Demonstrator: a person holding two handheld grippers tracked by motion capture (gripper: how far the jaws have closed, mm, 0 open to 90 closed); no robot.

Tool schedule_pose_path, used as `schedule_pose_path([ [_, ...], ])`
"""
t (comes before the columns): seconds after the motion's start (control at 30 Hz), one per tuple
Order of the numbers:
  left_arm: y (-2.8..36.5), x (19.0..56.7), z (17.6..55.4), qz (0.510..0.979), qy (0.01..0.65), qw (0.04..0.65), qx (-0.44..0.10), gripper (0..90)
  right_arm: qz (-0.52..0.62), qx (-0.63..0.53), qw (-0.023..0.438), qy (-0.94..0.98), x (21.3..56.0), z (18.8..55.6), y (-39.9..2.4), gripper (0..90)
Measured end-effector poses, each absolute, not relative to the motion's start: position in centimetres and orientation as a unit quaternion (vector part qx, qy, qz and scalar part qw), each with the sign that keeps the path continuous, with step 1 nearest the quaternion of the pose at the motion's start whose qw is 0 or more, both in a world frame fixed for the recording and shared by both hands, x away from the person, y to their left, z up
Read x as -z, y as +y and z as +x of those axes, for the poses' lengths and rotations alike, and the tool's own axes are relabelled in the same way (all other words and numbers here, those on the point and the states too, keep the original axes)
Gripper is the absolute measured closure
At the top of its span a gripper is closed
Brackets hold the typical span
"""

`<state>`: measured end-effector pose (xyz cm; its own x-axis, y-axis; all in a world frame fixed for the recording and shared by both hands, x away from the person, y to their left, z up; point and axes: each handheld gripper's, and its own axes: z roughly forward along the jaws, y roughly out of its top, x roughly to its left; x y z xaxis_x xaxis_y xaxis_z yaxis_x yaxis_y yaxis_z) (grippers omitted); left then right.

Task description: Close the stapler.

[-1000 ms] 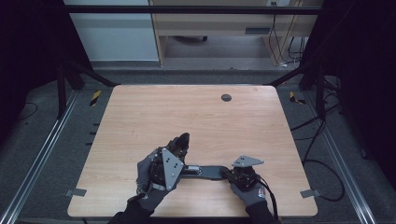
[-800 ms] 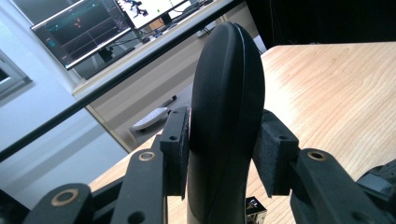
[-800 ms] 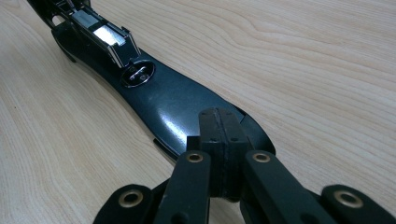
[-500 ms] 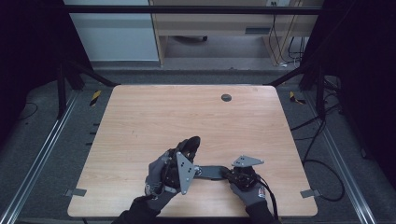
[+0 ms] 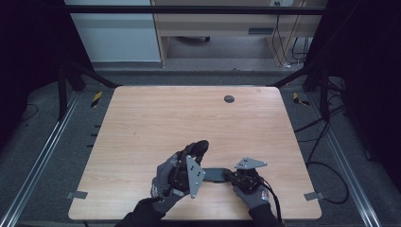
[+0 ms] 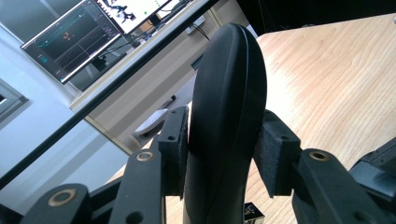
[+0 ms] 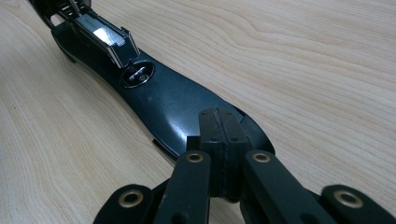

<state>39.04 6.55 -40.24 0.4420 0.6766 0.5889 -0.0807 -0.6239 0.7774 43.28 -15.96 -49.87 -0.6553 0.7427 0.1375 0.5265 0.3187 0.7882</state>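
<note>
The person's left hand point(image 5: 166, 177), in a grey glove, holds the left gripper point(image 5: 191, 158) tipped on its side near the front edge of the wooden table point(image 5: 156, 118), with its grey plate facing the right hand. The jaws point up and away from the person. Between them stands a tall black rounded piece point(image 6: 229, 112), and both pads point(image 6: 275, 156) press on its sides, so the jaws are about half open and clamped on it. The right hand point(image 5: 253, 195) lies low on the table, just beside the left one, and the right gripper point(image 5: 239, 176) points sideways toward the left gripper. Its jaws are closed tight together, pad on pad, and their tips rest on the near end of a flat black base point(image 7: 177, 109) that lies on the table. This base runs away from the right jaws toward the left gripper, and a shiny metal part point(image 7: 105, 37) sits at its far end
</note>
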Motion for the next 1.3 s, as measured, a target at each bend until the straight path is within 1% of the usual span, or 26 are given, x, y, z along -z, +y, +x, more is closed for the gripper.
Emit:
schedule_pose_path([
  [0.9, 4.6, 41.6, 39.3, 0.774, 0.160, 0.359, -0.496, 57.4, 0.397, -0.430, 0.123, 0.801, 49.9, 43.3, -15.9, 90.0],
  [1.3, 3.5, 42.5, 39.4, 0.787, 0.138, 0.335, -0.500, 56.7, 0.396, -0.431, 0.125, 0.801, 49.9, 43.3, -16.0, 90.0],
])
